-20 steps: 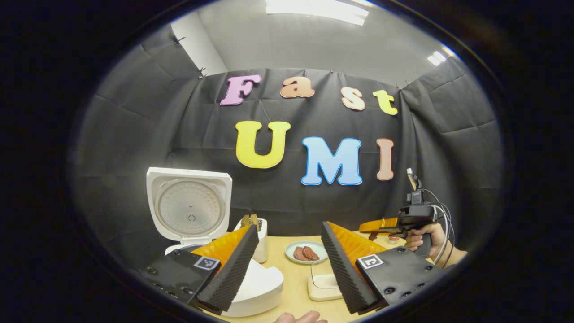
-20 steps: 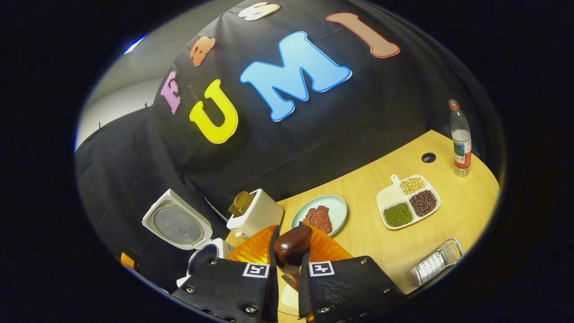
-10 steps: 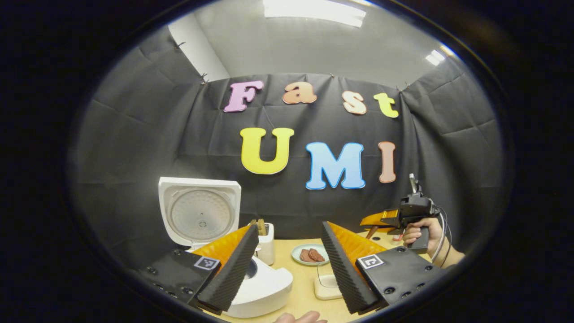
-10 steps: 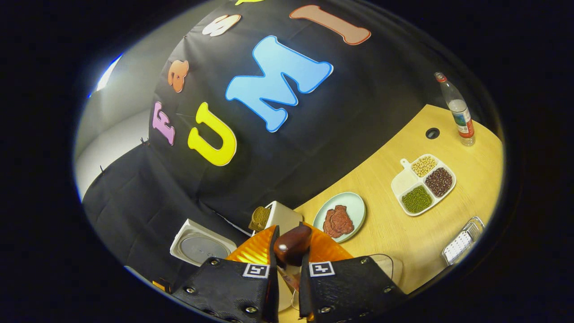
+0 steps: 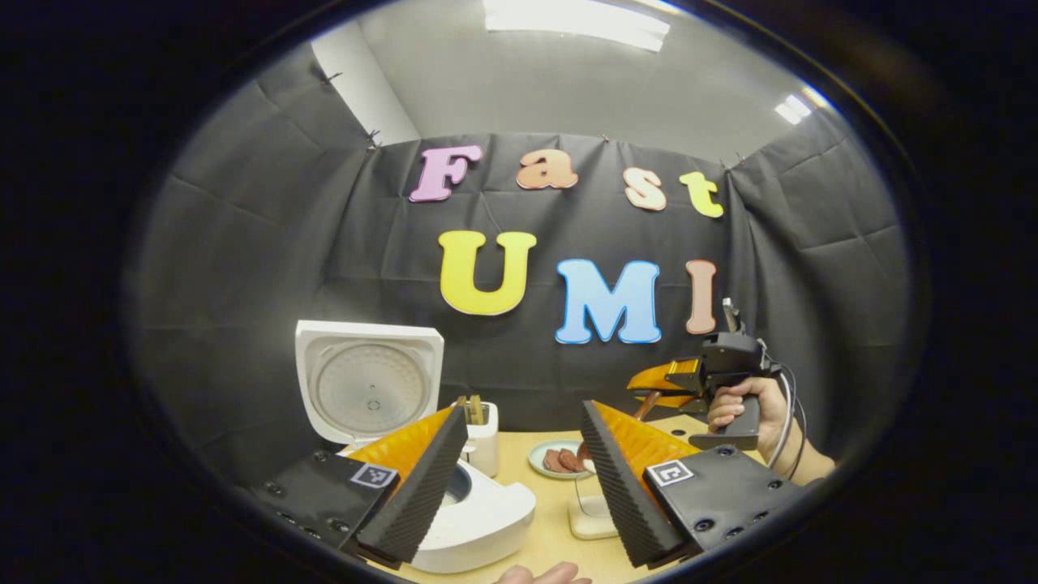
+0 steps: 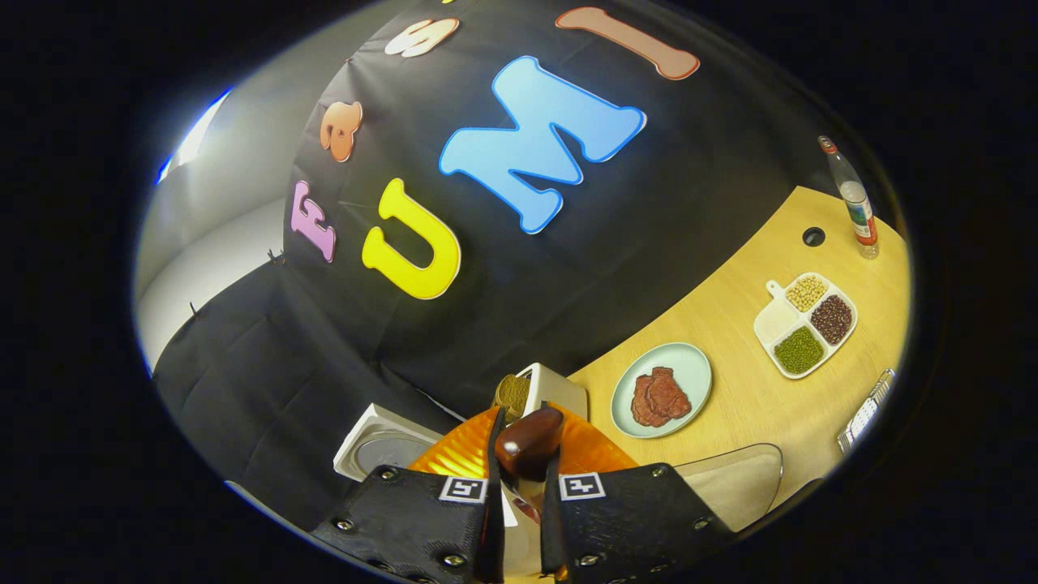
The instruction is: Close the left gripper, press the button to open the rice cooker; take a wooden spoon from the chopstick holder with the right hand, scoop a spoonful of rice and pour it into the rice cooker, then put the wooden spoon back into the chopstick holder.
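Pale wooden surface (image 6: 730, 405). Around the plate of meat (image 6: 661, 389): chopstick holder (image 6: 551, 389) and rice cooker (image 5: 478, 519) leftward, 4-part tray (image 6: 803, 324), bottle (image 6: 855, 211) rightward.

Rice cooker (image 5: 478, 519): smooth glossy white plastic; lid's inner plate (image 5: 369, 388) dull dimpled metal. Table (image 6: 746, 405): pale matt wood grain. Wooden spoon (image 6: 529, 442): dark, polished wood. Plate (image 6: 689, 369): smooth glazed ceramic. Booth wall (image 5: 243, 243): creased matt cloth.
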The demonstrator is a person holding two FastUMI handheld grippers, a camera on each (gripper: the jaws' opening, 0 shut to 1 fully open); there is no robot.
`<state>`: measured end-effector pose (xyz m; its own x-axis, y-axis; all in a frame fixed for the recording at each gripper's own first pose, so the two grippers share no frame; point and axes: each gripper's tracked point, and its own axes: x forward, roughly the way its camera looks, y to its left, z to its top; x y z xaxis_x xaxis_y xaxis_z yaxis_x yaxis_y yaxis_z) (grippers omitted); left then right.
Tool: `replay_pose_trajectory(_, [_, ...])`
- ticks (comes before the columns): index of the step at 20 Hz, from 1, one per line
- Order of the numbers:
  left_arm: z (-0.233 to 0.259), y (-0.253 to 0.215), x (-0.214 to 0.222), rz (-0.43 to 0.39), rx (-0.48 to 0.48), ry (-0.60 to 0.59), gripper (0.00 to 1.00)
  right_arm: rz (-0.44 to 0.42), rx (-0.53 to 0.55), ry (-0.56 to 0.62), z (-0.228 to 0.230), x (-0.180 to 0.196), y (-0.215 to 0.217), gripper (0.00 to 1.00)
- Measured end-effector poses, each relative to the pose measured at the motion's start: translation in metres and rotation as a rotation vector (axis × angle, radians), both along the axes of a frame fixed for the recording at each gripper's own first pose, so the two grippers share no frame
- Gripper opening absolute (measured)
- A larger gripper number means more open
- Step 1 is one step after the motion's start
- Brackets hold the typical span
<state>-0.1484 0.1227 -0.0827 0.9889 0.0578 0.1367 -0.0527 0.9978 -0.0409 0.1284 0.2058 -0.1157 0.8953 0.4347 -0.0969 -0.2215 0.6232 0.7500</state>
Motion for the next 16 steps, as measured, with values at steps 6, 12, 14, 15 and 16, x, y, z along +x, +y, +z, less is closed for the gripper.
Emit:
replay_pose_trajectory(6, [0.007, 0.016, -0.019, 0.024, 0.012, -0.024, 0.97, 0.047, 0.000, -0.023, 0.021, 0.000, 0.044, 0.18])
replay_pose_trajectory(12, [0.001, 0.034, -0.027, 0.051, -0.007, -0.019, 0.96, 0.127, 0.027, -0.025, 0.044, 0.000, 0.111, 0.18])
replay_pose_trajectory(14, [0.001, 0.040, -0.029, 0.059, -0.009, -0.023, 0.96, 0.135, 0.007, -0.045, 0.050, 0.002, 0.132, 0.17])
replay_pose_trajectory(15, [-0.002, 0.044, -0.032, 0.063, -0.012, -0.024, 0.96, 0.145, -0.007, -0.054, 0.052, 0.001, 0.143, 0.17])
replay_pose_trajectory(16, [-0.005, 0.047, -0.033, 0.065, -0.013, -0.021, 0.96, 0.155, -0.017, -0.055, 0.050, 0.000, 0.154, 0.18])
